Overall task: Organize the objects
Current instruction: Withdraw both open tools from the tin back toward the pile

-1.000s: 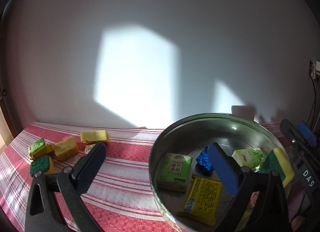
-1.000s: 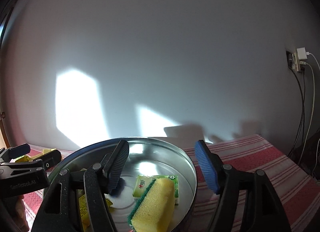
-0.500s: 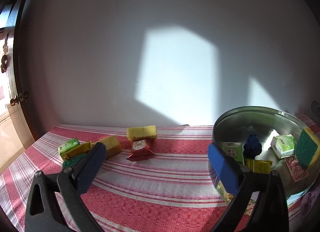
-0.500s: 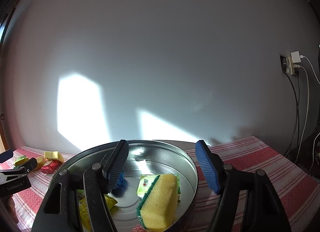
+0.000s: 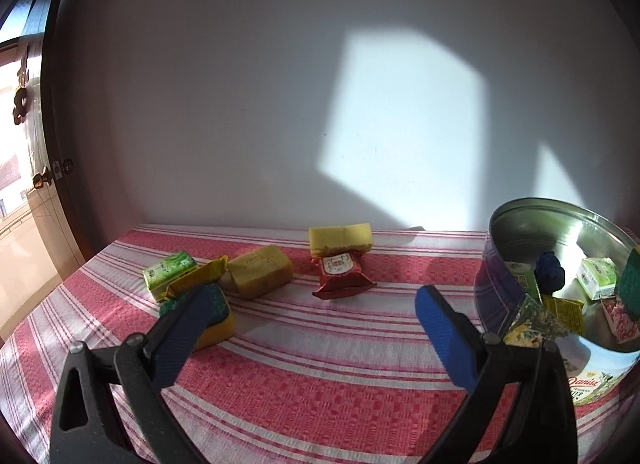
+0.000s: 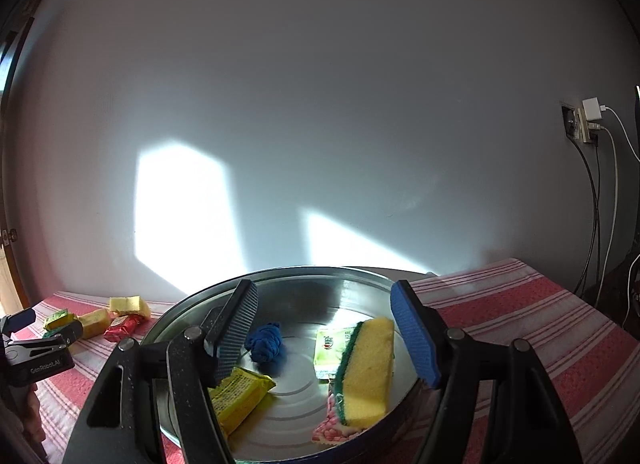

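A round metal tin (image 5: 520, 223) (image 6: 360, 276) holds a yellow-green sponge (image 6: 366, 368), a blue cloth ball (image 6: 266, 346), a yellow packet (image 6: 240, 392) and green packets (image 5: 598, 272). On the striped cloth lie a red packet (image 5: 340, 270), two yellow sponges (image 5: 340, 238) (image 5: 260, 270), a green packet (image 5: 170, 266), a gold wrapper (image 5: 196, 274) and a green-topped sponge (image 5: 216, 322). My left gripper (image 5: 306, 328) is open and empty above the cloth, left of the tin. My right gripper (image 6: 326, 328) is open and empty over the tin.
A red-and-white striped tablecloth (image 5: 320, 364) covers the table against a white wall. A door and window frame (image 5: 48, 143) stand at the left. A wall socket with cables (image 6: 588, 123) is at the right. The left gripper also shows in the right wrist view (image 6: 36, 348).
My left gripper has swung left, away from the tin and toward the loose items on the cloth. My right gripper has drawn back slightly over the tin; the sponge stays inside.
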